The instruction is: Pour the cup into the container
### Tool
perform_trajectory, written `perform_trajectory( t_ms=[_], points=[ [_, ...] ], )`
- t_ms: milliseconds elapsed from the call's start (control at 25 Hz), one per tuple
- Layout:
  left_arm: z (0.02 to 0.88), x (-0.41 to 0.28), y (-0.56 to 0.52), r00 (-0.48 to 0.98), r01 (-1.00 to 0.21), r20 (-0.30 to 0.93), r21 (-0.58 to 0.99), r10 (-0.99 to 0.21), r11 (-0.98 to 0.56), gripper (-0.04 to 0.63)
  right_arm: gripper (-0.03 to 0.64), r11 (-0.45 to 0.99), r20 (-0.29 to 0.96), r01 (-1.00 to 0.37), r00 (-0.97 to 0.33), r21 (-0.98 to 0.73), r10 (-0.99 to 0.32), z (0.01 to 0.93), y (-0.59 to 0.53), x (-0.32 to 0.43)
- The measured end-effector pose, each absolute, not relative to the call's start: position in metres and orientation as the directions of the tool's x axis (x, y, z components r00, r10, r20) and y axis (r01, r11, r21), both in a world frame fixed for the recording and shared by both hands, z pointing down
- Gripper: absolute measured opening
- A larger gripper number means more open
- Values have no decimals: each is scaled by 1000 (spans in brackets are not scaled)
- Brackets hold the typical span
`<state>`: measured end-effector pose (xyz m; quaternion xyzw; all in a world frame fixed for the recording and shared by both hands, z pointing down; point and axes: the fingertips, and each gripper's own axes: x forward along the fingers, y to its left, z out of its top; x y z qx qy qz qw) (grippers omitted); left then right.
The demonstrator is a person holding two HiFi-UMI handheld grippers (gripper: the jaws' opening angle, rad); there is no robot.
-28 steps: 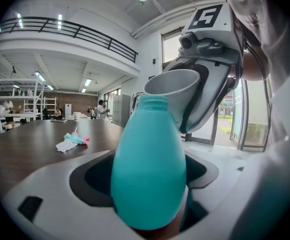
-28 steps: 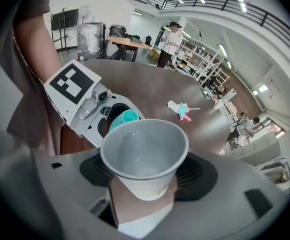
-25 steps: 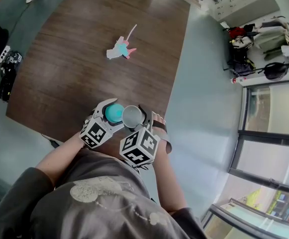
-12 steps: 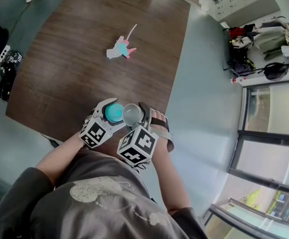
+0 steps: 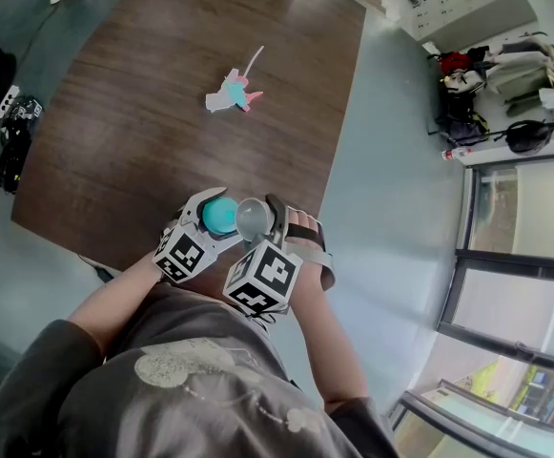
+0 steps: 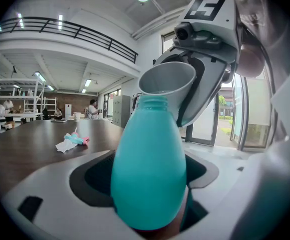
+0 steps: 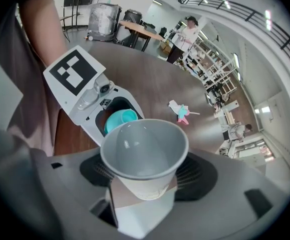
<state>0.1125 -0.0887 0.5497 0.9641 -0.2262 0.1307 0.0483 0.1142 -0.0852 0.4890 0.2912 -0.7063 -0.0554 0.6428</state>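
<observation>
The left gripper (image 5: 212,219) clamps the teal bottle (image 6: 148,174) (the container), upright over the near edge of the wooden table (image 5: 153,113); the right gripper (image 7: 142,206) pinches the white paper cup (image 7: 144,154), tilted, its rim just beside the bottle's open mouth.

The container (image 6: 147,169) is plain turquoise, and the cup (image 7: 144,151) is pale grey inside and whitish outside. The table (image 5: 162,93) is dark brown with a fine wood grain, and the small bundle (image 5: 231,94) on it is white, turquoise and pink. Each marker cube (image 5: 263,280) bears black squares on white.
</observation>
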Motion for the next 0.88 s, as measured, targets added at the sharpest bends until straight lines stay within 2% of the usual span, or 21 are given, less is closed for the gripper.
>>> perform_trajectory(
  t_ms=[880],
  points=[
    [548, 112, -88, 865, -447, 272, 36, -422, -894, 402, 307, 831, 872, -289, 33, 475, -488, 488, -86, 114]
  ],
)
